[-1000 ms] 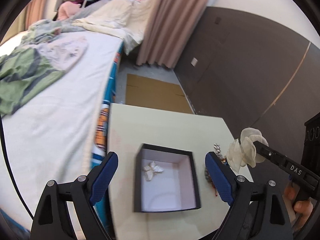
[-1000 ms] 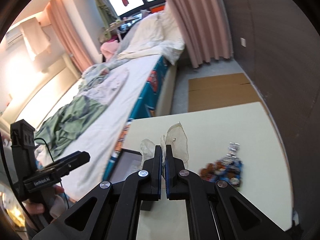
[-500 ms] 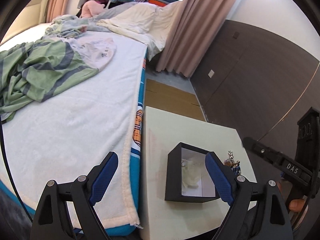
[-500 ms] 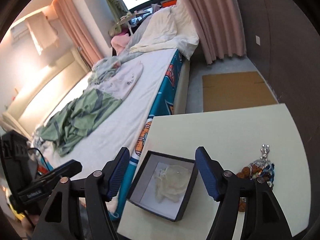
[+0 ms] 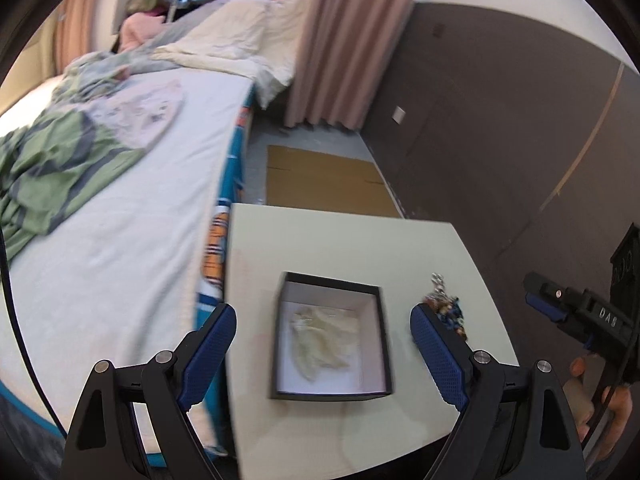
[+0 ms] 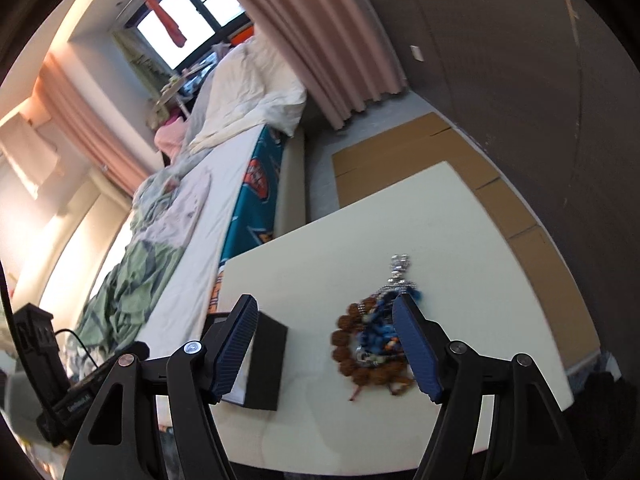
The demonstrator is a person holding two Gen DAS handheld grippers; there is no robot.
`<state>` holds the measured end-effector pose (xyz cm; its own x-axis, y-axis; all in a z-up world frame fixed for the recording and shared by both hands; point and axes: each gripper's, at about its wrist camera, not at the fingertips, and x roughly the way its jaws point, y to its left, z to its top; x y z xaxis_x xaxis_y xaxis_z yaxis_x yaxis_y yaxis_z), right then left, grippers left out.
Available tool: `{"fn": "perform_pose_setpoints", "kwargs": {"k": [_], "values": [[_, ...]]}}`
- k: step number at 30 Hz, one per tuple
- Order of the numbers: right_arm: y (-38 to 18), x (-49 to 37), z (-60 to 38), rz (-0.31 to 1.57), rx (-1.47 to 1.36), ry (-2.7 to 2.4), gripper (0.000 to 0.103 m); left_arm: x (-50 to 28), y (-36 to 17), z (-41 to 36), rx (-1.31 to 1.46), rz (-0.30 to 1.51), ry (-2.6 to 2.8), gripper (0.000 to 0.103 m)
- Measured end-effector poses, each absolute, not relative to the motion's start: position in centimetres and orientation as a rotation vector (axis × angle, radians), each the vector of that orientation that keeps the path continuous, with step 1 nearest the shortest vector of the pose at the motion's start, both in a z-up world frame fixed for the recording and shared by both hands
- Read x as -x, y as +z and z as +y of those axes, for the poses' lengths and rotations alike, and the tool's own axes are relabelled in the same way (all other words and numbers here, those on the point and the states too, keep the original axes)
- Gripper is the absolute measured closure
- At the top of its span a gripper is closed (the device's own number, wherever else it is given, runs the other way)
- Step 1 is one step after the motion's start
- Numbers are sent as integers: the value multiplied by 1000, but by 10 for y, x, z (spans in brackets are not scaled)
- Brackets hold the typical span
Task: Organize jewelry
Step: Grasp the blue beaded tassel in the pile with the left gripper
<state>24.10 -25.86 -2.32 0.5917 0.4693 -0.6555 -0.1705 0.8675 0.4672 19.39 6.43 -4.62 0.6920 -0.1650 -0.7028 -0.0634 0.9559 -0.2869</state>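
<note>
A black open box [image 5: 331, 339] with a white lining sits on the cream table [image 5: 320, 240]. A pale sheer flower piece [image 5: 322, 340] lies inside it. My left gripper [image 5: 322, 354] is open and empty, hovering above the box. A pile of brown beads with blue and silver jewelry [image 6: 376, 338] lies on the table to the right of the box [image 6: 262, 364]; it also shows in the left wrist view [image 5: 446, 308]. My right gripper [image 6: 326, 350] is open and empty, above the table just left of the pile, and it also shows in the left wrist view [image 5: 576, 316].
A bed [image 5: 120, 208] with green and white clothes runs along the table's left edge. A flat cardboard sheet [image 5: 328, 184] lies on the floor beyond the table. A dark wall [image 5: 500, 140] stands to the right.
My right gripper carried the flower piece to the box, opened and let it drop inside, then moved right over the bead pile. My left gripper stayed open and swung back above the box.
</note>
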Motion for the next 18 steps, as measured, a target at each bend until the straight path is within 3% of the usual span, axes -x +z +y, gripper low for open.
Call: {"fn": "perform_pose_setpoints", "kwargs": {"k": [11, 13, 15, 18], "values": [[-56, -250, -323, 919, -498, 327, 33, -228, -57, -11, 178, 871, -112, 15], [-64, -254, -335, 931, -528, 313, 33, -237, -60, -26, 155, 884, -123, 19], [-71, -258, -344, 942, -535, 291, 33, -245, -62, -39, 128, 899, -136, 29], [-80, -261, -354, 955, -546, 274, 33, -257, -65, -61, 77, 918, -167, 35]]}}
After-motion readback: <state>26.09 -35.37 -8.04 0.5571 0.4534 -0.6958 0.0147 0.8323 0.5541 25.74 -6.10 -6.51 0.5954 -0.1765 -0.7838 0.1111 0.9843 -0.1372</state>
